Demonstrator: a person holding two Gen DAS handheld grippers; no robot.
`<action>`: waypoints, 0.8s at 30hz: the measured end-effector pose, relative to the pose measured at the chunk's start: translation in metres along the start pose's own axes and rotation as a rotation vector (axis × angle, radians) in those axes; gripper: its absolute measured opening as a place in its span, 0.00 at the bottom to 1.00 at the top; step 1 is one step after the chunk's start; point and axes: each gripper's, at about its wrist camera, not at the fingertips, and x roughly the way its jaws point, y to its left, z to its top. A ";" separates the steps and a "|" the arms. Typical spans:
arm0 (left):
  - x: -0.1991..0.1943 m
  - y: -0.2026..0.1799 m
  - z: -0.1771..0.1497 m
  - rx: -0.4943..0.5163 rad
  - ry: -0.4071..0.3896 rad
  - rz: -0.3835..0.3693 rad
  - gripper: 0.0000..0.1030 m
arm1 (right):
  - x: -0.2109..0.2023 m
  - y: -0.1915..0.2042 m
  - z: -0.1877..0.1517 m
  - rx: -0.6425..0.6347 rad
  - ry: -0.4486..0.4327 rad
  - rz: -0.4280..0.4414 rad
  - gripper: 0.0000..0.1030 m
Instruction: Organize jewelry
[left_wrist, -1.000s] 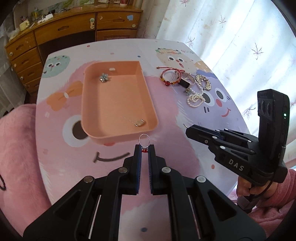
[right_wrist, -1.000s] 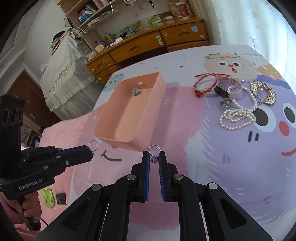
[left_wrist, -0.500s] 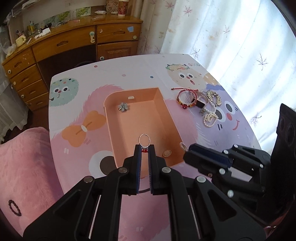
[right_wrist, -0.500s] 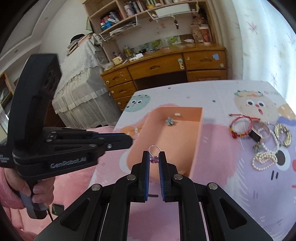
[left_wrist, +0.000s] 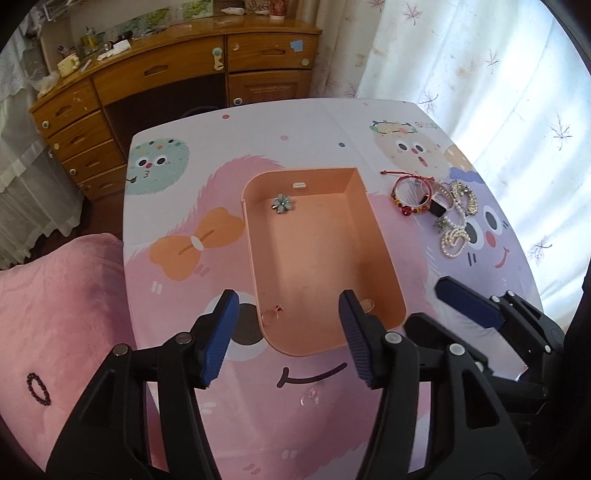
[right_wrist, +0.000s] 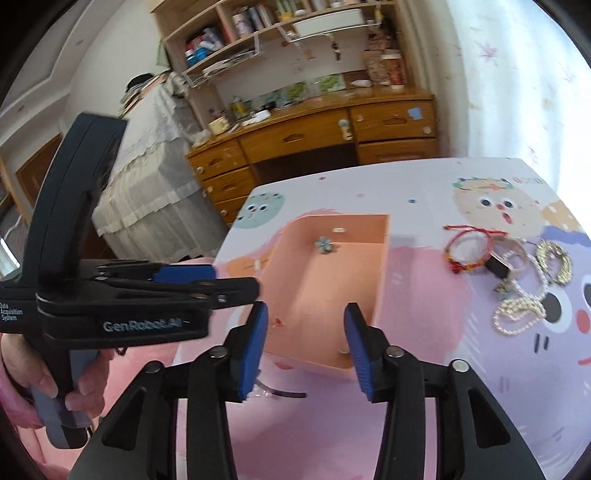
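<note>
In the left wrist view my left gripper (left_wrist: 288, 310) hangs over the near end of the peach tray (left_wrist: 384, 243). Its jaws are opening and hold nothing. Below them, a hoop earring with a red bead (left_wrist: 273, 314) lies in the tray's near-left corner. A round ring (left_wrist: 365, 304) and a flower piece (left_wrist: 282, 203) also lie inside. My right gripper (right_wrist: 306, 314) is beside it at the same end of the tray (right_wrist: 380, 273); its jaws are opening too, with nothing between them. A small clear piece (left_wrist: 310, 397) lies on the table just outside the tray's near wall.
A heap of jewelry (left_wrist: 443, 210), with a red bracelet, a watch, pearls and gold pieces, lies right of the tray. A dark bead ring (left_wrist: 37, 387) rests on the pink cushion at the left. A wooden desk (left_wrist: 166, 77) stands beyond the table. A hand (right_wrist: 74, 384) grips the left tool's handle.
Both grippers moved over the tray's near end, then opened. The two hoop earrings have left the jaws; the red-beaded one now lies inside the tray.
</note>
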 end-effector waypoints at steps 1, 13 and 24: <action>0.000 -0.001 0.000 0.002 0.006 0.009 0.52 | 0.000 -0.007 0.000 0.017 0.001 -0.005 0.48; -0.002 0.004 -0.044 -0.073 0.092 0.048 0.52 | -0.028 -0.094 -0.039 0.229 0.053 -0.089 0.49; -0.002 0.050 -0.119 -0.354 0.180 0.046 0.56 | -0.058 -0.190 -0.100 0.551 0.152 -0.187 0.49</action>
